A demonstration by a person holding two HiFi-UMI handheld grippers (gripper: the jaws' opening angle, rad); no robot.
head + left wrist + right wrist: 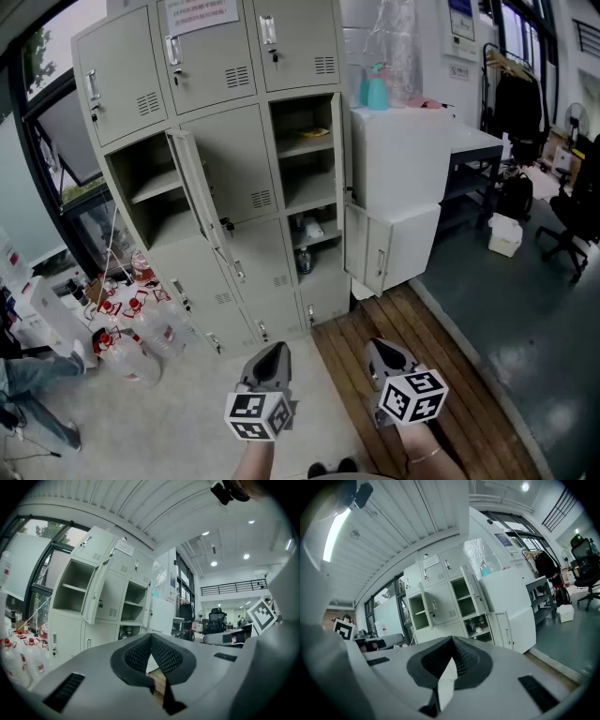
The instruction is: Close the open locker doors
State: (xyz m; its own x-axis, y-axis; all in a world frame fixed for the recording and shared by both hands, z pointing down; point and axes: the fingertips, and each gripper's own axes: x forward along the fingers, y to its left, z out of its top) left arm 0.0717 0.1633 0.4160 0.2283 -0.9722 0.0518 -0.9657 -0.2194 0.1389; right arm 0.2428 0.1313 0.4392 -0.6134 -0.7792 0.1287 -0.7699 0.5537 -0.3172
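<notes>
1. While both tongs hang low over the floor, the lockers (234,178) stand well apart from them, straight ahead of the person.
2. Three doors are open, each with its long axis upright: a left door (194,192) swung out beside its bare compartment, an upper right door (338,141) seen edge-on, and a low right door (380,251) swung wide.
3. Each door seems hinged at the right edge of its compartment, so closing should mean pushing its free edge leftward.
4. Left tongs (276,351) lie nearer the left door. Their pads are together with nothing between them.
5. Right tongs (382,345) lie nearer the two right doors, likewise closed and empty.
6. Both point forward and slightly up at the lockers, side by side and level with each other, with the marker cubes toward the person.
7. Judging by the gap, the person must step closer before either can reach a door.
</notes>
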